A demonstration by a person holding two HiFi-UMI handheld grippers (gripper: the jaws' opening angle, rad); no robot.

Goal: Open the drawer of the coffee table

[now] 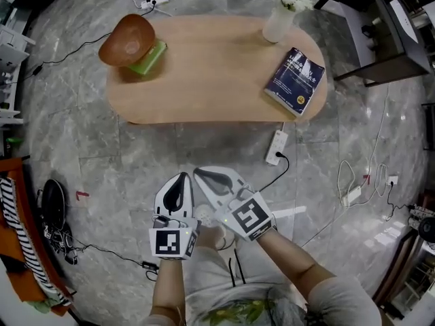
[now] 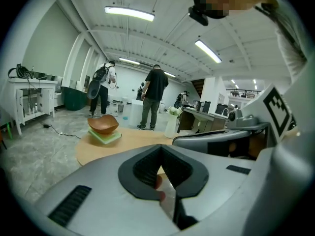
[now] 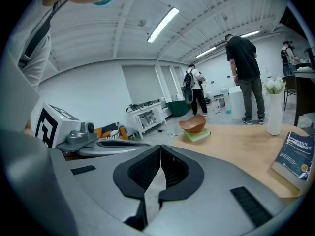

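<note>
**Both hand-held grippers closed, short of the coffee table**

The left hand-held gripper [image 1: 182, 177] and the right hand-held gripper [image 1: 202, 174] sit side by side low in the head view, with their tips close together and pointing toward the table. Each one's own view shows its jaws pressed together with nothing pinched between them.

The coffee table stands ahead of them on the grey stone floor [image 1: 102, 148], well apart from both tips. Its oval wooden worktop [image 1: 204, 73] faces the camera from above, and from here the drawer cannot be made out.

On the worktop's left end a brown bowl [image 1: 128, 38] rests on a green block [image 1: 153, 56]. A dark blue book [image 1: 296, 80] lies flat at the right end. A white vase [image 1: 277, 24] of pale flowers stands upright just behind the book.

A white power strip [image 1: 276, 147] lies on the floor between the table and the right hand-held gripper.
</note>
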